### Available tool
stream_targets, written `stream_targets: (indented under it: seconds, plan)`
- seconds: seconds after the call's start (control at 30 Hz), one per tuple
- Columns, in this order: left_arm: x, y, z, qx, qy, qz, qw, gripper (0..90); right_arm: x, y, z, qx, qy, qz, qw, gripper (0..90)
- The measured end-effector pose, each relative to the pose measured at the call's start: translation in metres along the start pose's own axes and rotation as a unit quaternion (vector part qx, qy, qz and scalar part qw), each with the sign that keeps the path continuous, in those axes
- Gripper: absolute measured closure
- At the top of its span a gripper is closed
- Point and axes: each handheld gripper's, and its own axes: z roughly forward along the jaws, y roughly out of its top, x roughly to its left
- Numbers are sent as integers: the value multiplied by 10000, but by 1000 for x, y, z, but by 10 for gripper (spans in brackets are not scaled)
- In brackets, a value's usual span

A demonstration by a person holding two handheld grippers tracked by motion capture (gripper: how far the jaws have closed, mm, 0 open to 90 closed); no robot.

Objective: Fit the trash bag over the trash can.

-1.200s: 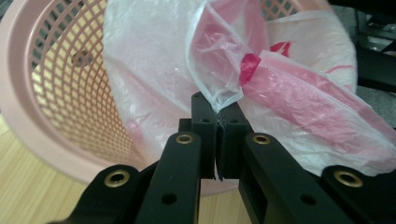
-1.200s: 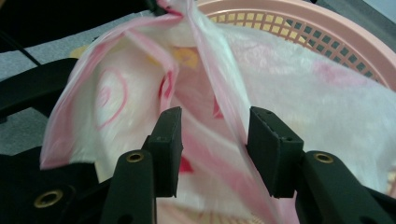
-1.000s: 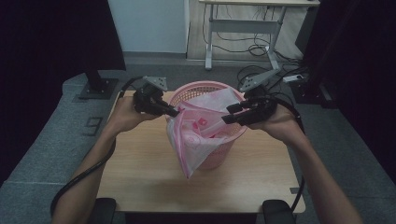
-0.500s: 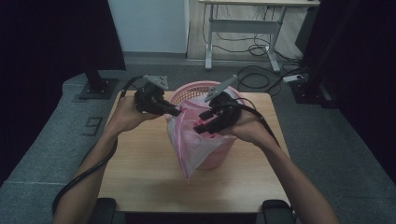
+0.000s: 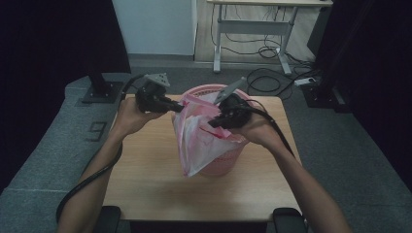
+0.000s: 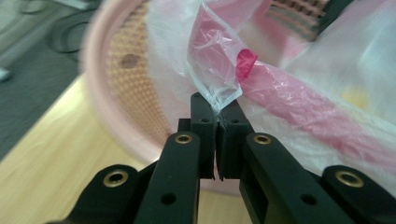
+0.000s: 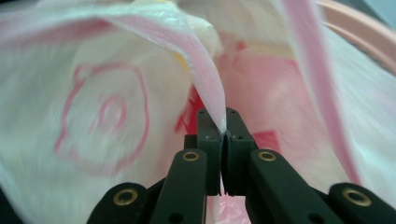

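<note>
The person is fitting a pink-and-white plastic bag [image 5: 199, 141] into a pink mesh basket [image 5: 228, 162] standing on the wooden surface [image 5: 145, 184]. The bag is hanging half in, half out: its mouth is lying over the basket opening while its body is drooping down the outside wall toward 7 o'clock.

The left hand-held gripper [image 5: 179, 107], coming in from 9 o'clock, is keeping its jaws clamped on a gathered fold of the bag's edge [image 6: 219, 95], right at the basket rim [image 6: 100, 88].

The change is on the other side. A second ago the right hand-held gripper [image 5: 214, 122] was sitting out at 3 o'clock of the basket with its jaws apart; it has now travelled inward over the opening, and its jaws have just been closing, so they are now pinching a pink-striped fold of the bag's rim [image 7: 215, 112].

With both edges pinned, the bag's mouth is probably ready to be drawn apart and stretched over the rim; the thin film may slip or tear if it is being pulled unevenly
</note>
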Motion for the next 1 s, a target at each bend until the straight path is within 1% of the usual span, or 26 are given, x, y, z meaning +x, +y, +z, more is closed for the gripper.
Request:
stream_targets:
  seconds: [0.13, 0.2, 0.23, 0.27, 0.33, 0.4, 0.43, 0.47, 0.57, 0.67, 0.7, 0.73, 0.77, 0.8, 0.83, 0.87, 0.9, 0.93, 1.0]
  plan:
    - [11, -6, -5, -135, 292, -250, 9992, 866, -12, -17, -33, -39, -319, 171, 9993, 872]
    - [17, -10, -7, -187, 391, -375, 9984, 866, -18, -28, -48, -37, -488, 292, 9984, 872]
    - [17, -10, -7, -187, 391, -375, 9984, 865, -18, -28, -48, -37, -488, 292, 9984, 872]
    - [21, -14, -9, -218, 493, -483, 9974, 865, -24, -39, -61, -5, -671, 400, 9969, 872]
    - [25, -19, -10, -231, 562, -563, 9966, 862, -30, -50, -73, 11, -853, 522, 9950, 871]
    - [27, -23, -11, -202, 630, -587, 9961, 861, -35, -61, -85, 15, -1015, 643, 9928, 871]
    - [27, -23, -11, -202, 630, -587, 9961, 860, -35, -61, -85, 15, -1015, 643, 9928, 871]
    - [28, -26, -12, -219, 655, -632, 9956, 860, -39, -71, -95, 19, -1174, 760, 9902, 872]
    - [29, -32, -16, -209, 719, -652, 9951, 861, -43, -84, -108, 52, -1383, 871, 9865, 872]
    - [31, -41, -17, -119, 812, -676, 9943, 862, -47, -99, -111, 181, -1521, 977, 9834, 873]
    - [31, -41, -17, -119, 812, -676, 9943, 861, -49, -105, -110, 263, -1533, 1017, 9826, 873]
    - [33, -48, -14, -62, 764, -740, 9943, 854, -50, -110, -108, 310, -1501, 1081, 9823, 873]
    - [35, -52, -11, -36, 666, -773, 9948, 839, -51, -116, -104, 312, -1435, 1142, 9825, 872]
    - [35, -54, -9, -7, 602, -771, 9952, 802, -52, -122, -100, 321, -1334, 1190, 9834, 872]
    - [35, -54, -9, -7, 602, -771, 9952, 752, -52, -124, -97, 324, -1281, 1223, 9837, 871]
    - [36, -57, -5, 70, 526, -766, 9956, 665, -53, -127, -93, 329, -1224, 1255, 9840, 866]
    - [37, -57, -5, 109, 479, -770, 9958, 581, -52, -128, -91, 308, -1147, 1288, 9845, 853]
    - [37, -58, -6, 103, 502, -746, 9959, 521, -52, -129, -90, 267, -1095, 1313, 9849, 829]
    - [37, -58, -10, 110, 478, -755, 9959, 403, -52, -127, -91, 188, -968, 1340, 9861, 779]
